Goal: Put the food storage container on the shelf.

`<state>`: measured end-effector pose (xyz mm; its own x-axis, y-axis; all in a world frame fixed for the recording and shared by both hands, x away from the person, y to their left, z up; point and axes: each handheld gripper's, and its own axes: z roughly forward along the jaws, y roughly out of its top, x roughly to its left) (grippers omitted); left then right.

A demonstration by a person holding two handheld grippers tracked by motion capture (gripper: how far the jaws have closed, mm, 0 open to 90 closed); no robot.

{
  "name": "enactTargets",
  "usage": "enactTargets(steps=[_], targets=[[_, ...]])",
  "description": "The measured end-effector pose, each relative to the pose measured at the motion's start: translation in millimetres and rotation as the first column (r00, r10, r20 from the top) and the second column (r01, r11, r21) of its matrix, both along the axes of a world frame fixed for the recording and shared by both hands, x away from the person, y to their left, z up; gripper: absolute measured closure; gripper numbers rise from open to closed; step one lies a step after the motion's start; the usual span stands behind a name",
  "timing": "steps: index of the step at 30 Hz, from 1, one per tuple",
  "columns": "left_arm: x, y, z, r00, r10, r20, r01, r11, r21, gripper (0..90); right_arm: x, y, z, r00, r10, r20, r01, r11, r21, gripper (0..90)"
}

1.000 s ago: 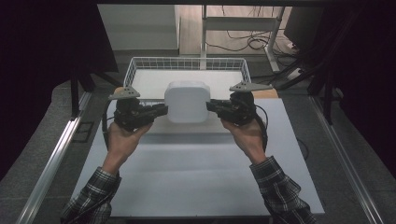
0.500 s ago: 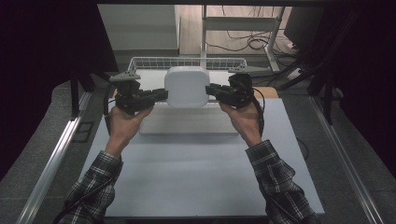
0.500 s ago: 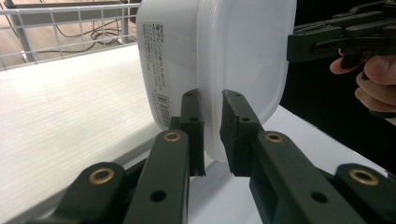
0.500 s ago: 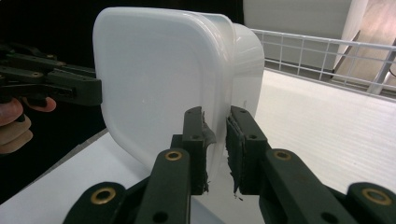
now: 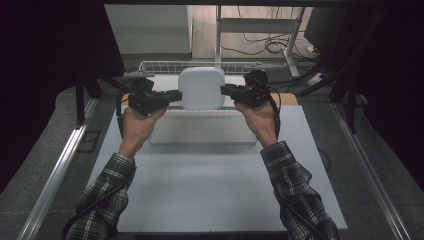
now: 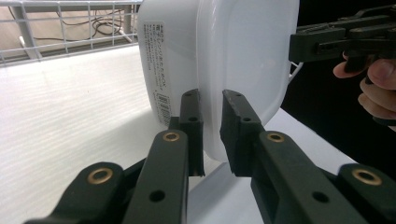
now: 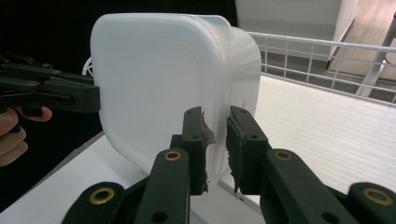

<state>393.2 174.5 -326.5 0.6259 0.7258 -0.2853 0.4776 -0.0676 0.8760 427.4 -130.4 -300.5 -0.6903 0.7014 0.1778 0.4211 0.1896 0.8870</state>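
A white plastic container (image 5: 201, 87) with its lid on hangs in the air, tipped on its side so the lid faces me. My left gripper (image 5: 177, 94) is shut on its left rim, and my right gripper (image 5: 224, 90) is shut on its right rim. In the left gripper view the jaws (image 6: 212, 100) pinch the edge where lid and tub (image 6: 233, 56) meet, label side to the left. In the right gripper view the gripper (image 7: 217, 116) clamps the same seam of the container (image 7: 154, 79), with the other gripper (image 7: 60, 95) across from it.
A white wire basket (image 5: 165, 65) stands just behind the container, its mesh wall (image 6: 70, 28) close by. A white board (image 5: 200, 132) lies on the grey tabletop (image 5: 210, 185) below the hands. Metal rails run along both table sides; a desk frame and cables are beyond.
Both hands have carried the container away from me and slightly upward, toward the wire basket. The grip on both rims is unchanged.
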Motion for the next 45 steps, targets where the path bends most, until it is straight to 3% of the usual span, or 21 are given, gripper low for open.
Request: enactTargets(steps=[11,25,31,36,45], targets=[[8.0,-3.5,5.1,1.0000,-0.004,0.005,0.004,0.9999,-0.010,72.4,13.2,2.6,0.1,0.9992,-0.034,-0.019,0.035,0.999,0.012,71.4],[23.8,-3.4,2.9,0.9986,0.045,-0.029,-0.046,0.9980,-0.043,59.9,21.0,15.1,1.1,0.9989,-0.043,-0.020,0.043,0.999,0.003,62.8],[32.4,-5.6,2.3,0.9973,0.058,-0.044,-0.059,0.9980,-0.020,56.7,28.7,17.5,-0.4,0.9979,-0.051,-0.041,0.052,0.999,0.016,58.8],[37.1,-7.3,1.7,0.9968,0.057,-0.055,-0.059,0.9978,-0.029,54.3,34.3,16.4,-1.7,0.9966,-0.058,-0.059,0.060,0.998,0.030,56.0],[43.2,-11.0,6.1,0.9911,0.125,-0.046,-0.124,0.9921,0.013,44.1,43.9,24.0,-0.7,0.9921,-0.122,-0.030,0.122,0.992,-0.011,52.9]])
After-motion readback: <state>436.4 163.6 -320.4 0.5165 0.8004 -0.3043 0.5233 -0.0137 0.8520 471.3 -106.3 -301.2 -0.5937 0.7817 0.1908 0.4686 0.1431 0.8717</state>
